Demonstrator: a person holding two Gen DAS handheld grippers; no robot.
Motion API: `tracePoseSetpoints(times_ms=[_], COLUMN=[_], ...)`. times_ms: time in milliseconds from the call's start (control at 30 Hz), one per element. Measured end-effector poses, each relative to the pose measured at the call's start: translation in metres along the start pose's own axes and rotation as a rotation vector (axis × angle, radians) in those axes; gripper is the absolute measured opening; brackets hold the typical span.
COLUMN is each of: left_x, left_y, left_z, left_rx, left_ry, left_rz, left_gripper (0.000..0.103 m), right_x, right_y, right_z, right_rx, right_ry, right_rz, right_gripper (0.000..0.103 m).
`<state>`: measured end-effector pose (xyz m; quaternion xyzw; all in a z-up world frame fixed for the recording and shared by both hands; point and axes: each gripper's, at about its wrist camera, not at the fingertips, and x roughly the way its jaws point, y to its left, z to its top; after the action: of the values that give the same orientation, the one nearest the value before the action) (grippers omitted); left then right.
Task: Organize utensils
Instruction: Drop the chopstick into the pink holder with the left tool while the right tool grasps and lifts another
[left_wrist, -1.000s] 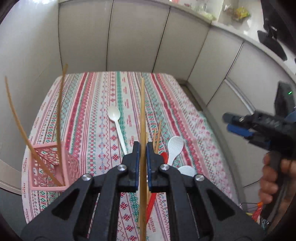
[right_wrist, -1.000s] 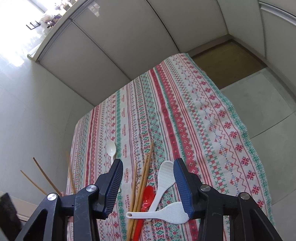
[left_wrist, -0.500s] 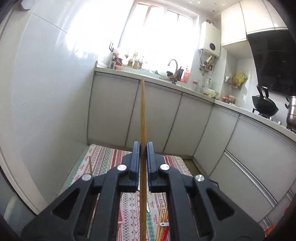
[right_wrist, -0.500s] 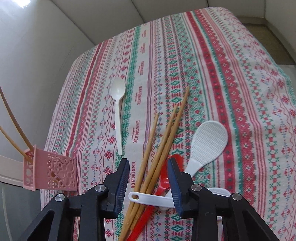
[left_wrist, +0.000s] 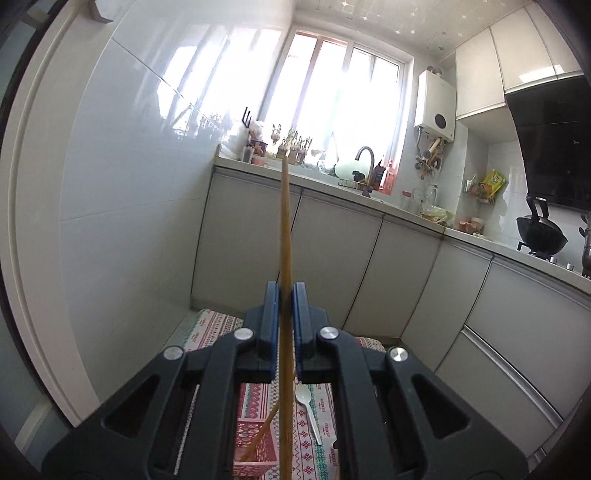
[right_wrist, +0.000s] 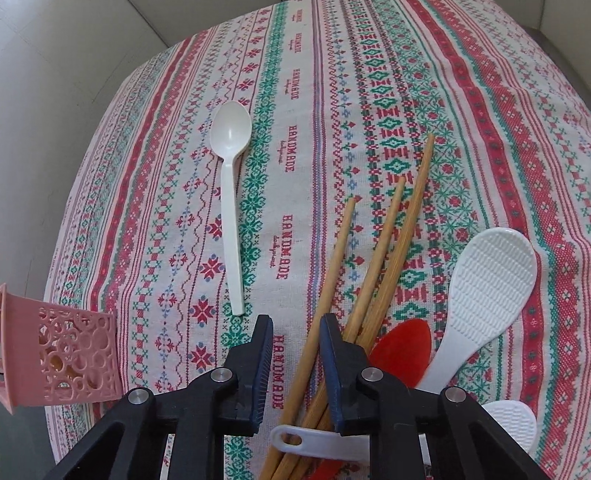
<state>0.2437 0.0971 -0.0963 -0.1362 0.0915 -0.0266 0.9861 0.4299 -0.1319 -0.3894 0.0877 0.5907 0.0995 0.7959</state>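
Note:
My left gripper (left_wrist: 285, 291) is shut on a wooden chopstick (left_wrist: 284, 221) that stands upright in its jaws. Below it sits the pink basket (left_wrist: 255, 439) with another chopstick leaning inside. My right gripper (right_wrist: 297, 332) points down over a pile of chopsticks (right_wrist: 388, 240) on the patterned tablecloth (right_wrist: 332, 74). Its jaws are closing, and the leftmost chopstick (right_wrist: 334, 258) lies between them, with a gap still showing on its left side. Under the pile lie a red spoon (right_wrist: 402, 343) and a white rice paddle (right_wrist: 487, 280).
A white plastic spoon (right_wrist: 231, 147) lies alone left of the pile; it is also in the left wrist view (left_wrist: 308, 406). A second white paddle (right_wrist: 314, 441) crosses the chopsticks under my right gripper. The pink basket (right_wrist: 74, 350) stands at the table's left edge. Grey cabinets (left_wrist: 332, 258) stand behind the table.
My left gripper tilted up from the table toward the kitchen wall, still holding its chopstick. My right gripper sank close over the chopstick pile and its jaws narrowed.

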Motion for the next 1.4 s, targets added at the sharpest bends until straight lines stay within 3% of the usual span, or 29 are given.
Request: tracePoseSetpoints(times_ms=[67,167,300,467,733,967,1133,1300,1333,1400], left_x=[-0.002,-0.001,-0.002,0.002,0.030,0.060,0.069,0.077,0.077,0.077], left_y=[0.000,0.002,0.009,0.013,0.027,0.029,0.028,0.033,0.033,0.034], left_z=[0.000,-0.002,-0.002,-0.008,-0.035,-0.058,-0.073,-0.086,-0.088,-0.088], left_rx=[-0.001,-0.008,-0.038,-0.037,-0.083,-0.037,0.009,0.015,0.019,0.027], left_ry=[0.000,0.002,0.000,-0.009,0.001,0.001,-0.040,-0.002,0.012,0.034], left_rz=[0.000,0.006,0.001,0.002,-0.015,0.029,0.104,0.140,0.144,0.141], left_gripper=[0.008,0.008,0.008,0.008,0.008,0.008,0.008,0.008,0.009,0.030], right_x=[0.002,-0.005,-0.056,-0.118,-0.173,-0.192,-0.194,-0.192,-0.192,-0.194], right_y=[0.008,0.016,0.021,0.023,0.038,0.045,0.045,0.044,0.045,0.048], right_z=[-0.001,-0.004,0.001,0.001,-0.007,-0.012,-0.014,-0.015,-0.015,-0.017], right_rx=[-0.048,-0.072,-0.063,-0.064,-0.095,-0.127,-0.134,-0.138,-0.141,-0.151], right_ry=[-0.012,-0.019,-0.187,-0.386,-0.583,-0.633,-0.632,-0.625,-0.624,-0.629], right_rz=[-0.048,-0.055,0.051,0.098,0.164,0.183,0.196,0.206,0.214,0.224], right_gripper=[0.009,0.006,0.006,0.006,0.006,0.006,0.006,0.006,0.006,0.006])
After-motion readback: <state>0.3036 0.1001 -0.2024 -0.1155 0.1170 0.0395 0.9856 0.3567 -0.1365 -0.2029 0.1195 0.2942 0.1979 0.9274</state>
